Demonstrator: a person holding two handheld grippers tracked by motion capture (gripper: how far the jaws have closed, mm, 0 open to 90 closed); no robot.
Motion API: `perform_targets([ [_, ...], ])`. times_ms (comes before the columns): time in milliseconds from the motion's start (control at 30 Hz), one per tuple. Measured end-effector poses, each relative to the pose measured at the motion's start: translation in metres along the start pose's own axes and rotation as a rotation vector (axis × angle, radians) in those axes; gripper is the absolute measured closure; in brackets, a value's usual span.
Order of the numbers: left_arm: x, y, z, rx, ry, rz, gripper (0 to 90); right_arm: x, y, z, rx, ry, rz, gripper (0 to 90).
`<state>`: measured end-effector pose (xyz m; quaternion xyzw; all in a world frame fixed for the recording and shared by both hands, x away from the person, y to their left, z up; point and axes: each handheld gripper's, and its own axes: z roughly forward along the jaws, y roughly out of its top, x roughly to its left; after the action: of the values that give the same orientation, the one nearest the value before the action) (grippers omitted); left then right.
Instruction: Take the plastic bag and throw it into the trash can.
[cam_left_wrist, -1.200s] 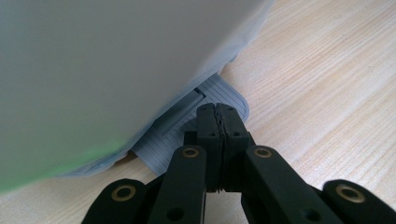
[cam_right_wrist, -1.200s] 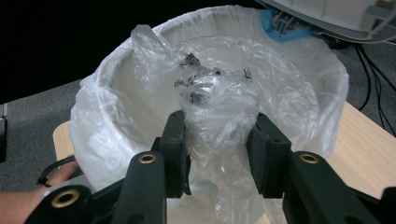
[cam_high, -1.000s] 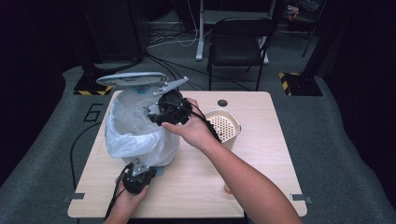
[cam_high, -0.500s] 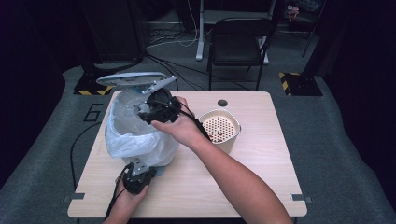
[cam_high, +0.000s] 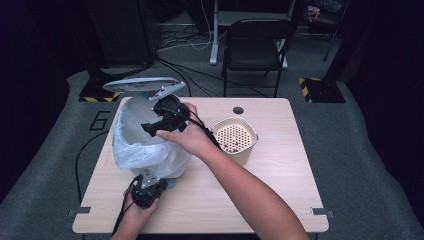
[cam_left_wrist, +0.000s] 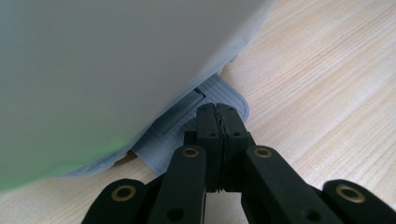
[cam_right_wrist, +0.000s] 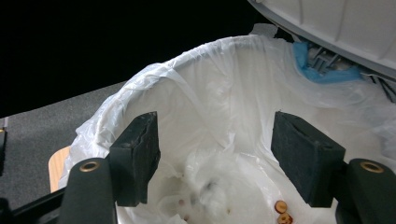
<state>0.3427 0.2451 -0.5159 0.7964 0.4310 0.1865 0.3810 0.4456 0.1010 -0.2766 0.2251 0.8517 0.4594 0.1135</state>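
Pedal bin (cam_high: 150, 150): stood at surface's (cam_high: 280, 200) left, lid (cam_high: 140, 84) raised, thin liner (cam_right_wrist: 187, 93) soft, slippery, tear-prone.
Hold: stiff pedal (cam_left_wrist: 210, 100), not liner.
Left claw (cam_left_wrist: 219, 121): shut, pressed on pedal.
Right claw (cam_right_wrist: 215, 154): just opened over bin mouth, empty.
Strainer bowl (cam_high: 234, 139): beside bin.

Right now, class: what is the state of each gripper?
Left gripper: shut, pressing down on the bin's pedal.
Right gripper: open, jaws have just been opening, nothing between them, above the lined bin.
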Motion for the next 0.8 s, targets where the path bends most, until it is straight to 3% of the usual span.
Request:
perform_targets([
  [333,0.000,0.000,0.000,0.000,-0.001,-0.005,88.9,-0.004,-0.009,-0.036,-0.036,0.000,-0.002,44.7],
  [800,0.000,0.000,0.000,-0.001,0.002,-0.003,88.9,-0.026,-0.040,-0.090,-0.057,-0.084,0.023,50.4],
])
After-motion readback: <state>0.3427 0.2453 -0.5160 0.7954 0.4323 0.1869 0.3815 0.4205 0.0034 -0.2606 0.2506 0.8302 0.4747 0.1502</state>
